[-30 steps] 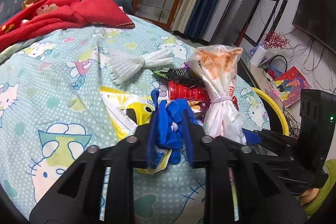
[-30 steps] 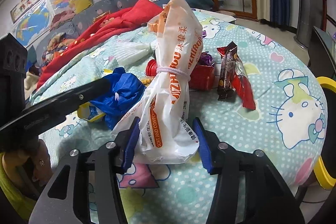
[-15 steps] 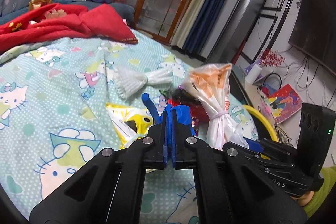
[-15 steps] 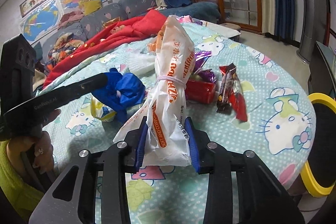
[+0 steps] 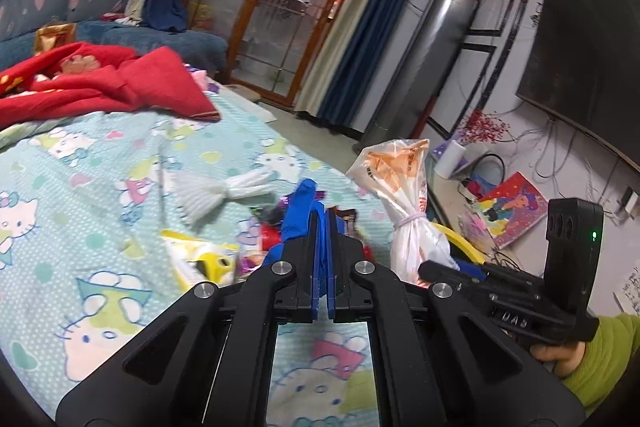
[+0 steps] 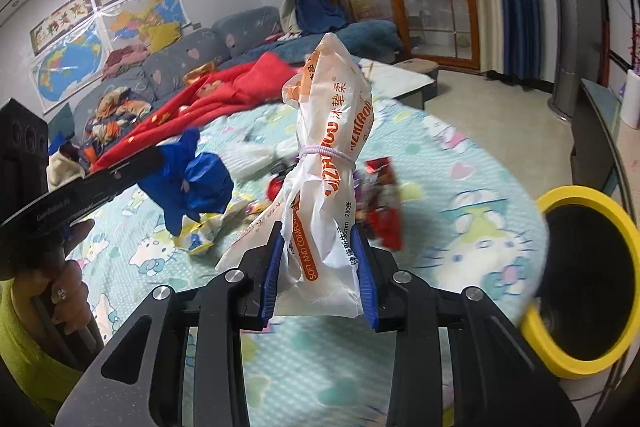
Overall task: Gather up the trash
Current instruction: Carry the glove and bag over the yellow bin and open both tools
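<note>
My left gripper (image 5: 322,251) is shut on a crumpled blue plastic bag (image 5: 301,211), which also shows hanging from it in the right wrist view (image 6: 192,183). My right gripper (image 6: 318,267) is shut on a white and orange plastic bag tied with a band (image 6: 332,163), held upright above the bed; it also shows in the left wrist view (image 5: 404,203). A yellow-rimmed black trash bin (image 6: 588,287) stands at the bed's right edge. More trash lies on the bed: a yellow wrapper (image 5: 200,259), red wrappers (image 6: 384,211) and a white knotted bag (image 5: 224,191).
The bed has a Hello Kitty sheet (image 5: 80,211). A red blanket (image 5: 112,87) lies at its far left. A sofa (image 6: 192,67) stands behind. A TV (image 5: 584,67), a silver air conditioner (image 5: 424,59) and floor clutter (image 5: 512,207) are on the right.
Both grippers have closed and lifted: the left pinched the blue bag and raised it off the bed, the right tightened on the white and orange bag and raised it. The bin has come nearer.
</note>
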Motion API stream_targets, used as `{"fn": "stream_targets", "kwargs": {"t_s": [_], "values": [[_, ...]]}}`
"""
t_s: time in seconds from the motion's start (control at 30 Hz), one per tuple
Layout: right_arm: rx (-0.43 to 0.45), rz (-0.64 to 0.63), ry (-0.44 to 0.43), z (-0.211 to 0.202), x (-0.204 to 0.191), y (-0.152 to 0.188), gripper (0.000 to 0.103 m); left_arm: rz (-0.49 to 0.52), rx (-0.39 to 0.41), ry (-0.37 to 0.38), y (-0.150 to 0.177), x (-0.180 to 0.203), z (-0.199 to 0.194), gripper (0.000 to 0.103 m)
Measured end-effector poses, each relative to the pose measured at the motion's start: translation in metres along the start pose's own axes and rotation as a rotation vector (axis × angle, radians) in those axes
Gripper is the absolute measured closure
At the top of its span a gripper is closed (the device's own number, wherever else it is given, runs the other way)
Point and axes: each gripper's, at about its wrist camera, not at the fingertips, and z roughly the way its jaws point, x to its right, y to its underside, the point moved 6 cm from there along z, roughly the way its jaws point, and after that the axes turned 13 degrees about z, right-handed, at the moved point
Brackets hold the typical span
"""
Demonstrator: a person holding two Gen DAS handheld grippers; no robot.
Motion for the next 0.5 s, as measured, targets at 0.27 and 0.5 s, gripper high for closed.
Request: {"fn": "stream_targets", "kwargs": {"t_s": [0.27,0.5], "values": [[0.065,0.063,0.078,-0.037,0.052,-0.014,0.071,0.062,-0.011,0.071,-0.011,0.045,0.021,0.103],[0.135,0.166,0.153,-0.068,0.102,-0.022,0.071,0.121,-0.034,0.136,-0.017,0.088,0.045,0.103]]}}
